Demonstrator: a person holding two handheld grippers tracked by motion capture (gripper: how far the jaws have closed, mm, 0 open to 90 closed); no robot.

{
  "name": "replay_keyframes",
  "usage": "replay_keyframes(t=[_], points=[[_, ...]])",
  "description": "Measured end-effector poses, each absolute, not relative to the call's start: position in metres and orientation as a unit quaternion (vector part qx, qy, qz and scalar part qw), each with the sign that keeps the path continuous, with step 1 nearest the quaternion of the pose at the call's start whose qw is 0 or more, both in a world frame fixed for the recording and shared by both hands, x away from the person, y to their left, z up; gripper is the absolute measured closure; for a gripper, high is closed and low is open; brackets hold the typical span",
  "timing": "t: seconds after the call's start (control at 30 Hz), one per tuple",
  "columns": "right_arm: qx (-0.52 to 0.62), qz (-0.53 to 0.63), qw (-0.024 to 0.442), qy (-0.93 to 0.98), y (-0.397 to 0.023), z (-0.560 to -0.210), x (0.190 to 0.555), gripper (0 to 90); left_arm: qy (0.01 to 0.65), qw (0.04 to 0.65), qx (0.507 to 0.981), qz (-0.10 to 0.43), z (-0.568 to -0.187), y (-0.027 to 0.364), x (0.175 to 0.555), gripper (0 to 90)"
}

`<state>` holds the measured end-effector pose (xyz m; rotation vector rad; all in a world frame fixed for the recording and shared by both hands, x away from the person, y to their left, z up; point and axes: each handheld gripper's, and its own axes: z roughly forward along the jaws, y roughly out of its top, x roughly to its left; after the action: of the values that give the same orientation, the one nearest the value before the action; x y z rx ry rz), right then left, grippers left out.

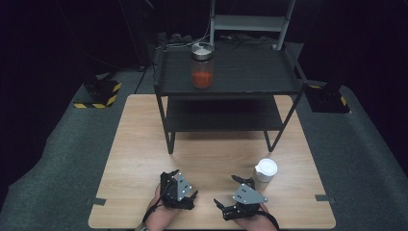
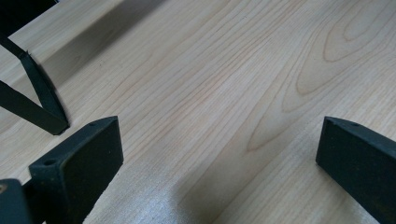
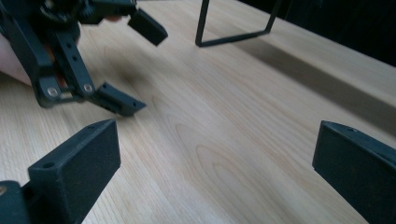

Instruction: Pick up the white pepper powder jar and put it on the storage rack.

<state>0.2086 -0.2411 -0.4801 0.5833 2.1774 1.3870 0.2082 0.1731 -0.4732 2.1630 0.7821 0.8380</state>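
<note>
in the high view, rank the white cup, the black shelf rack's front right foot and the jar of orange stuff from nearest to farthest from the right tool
1. Small white lidded cup: on the wooden table just beyond the right tool, slightly to its right.
2. Front right foot of the black metal shelf rack: mid-table, past the cup.
3. Glass jar of orange contents: on the rack's top shelf, far left.

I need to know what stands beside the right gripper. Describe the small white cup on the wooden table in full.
The small white cup looks like matt plastic or paper, round, closed on top by a white lid with a small spout-like lip on its left edge. It stands upright on the light wooden table, near the front right, just ahead of the right gripper, whose jaws are spread. Whether the two touch I cannot tell. Its contents are hidden.
</note>
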Motion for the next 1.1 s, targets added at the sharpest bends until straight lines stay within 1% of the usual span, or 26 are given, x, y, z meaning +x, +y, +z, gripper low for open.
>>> replay_keyframes(t=[0.67,1.1], points=[[0.232,0.567,0.269,0.743,-0.27,-0.459,0.193,0.0,0.297,0.336,0.834,0.323,-0.473,0.171,0.208,0.8],[0.257,0.581,0.3,0.712,-0.291,-0.451,0.186,0.0,0.296,0.337,0.834,0.321,-0.473,0.172,0.209,0.8]])
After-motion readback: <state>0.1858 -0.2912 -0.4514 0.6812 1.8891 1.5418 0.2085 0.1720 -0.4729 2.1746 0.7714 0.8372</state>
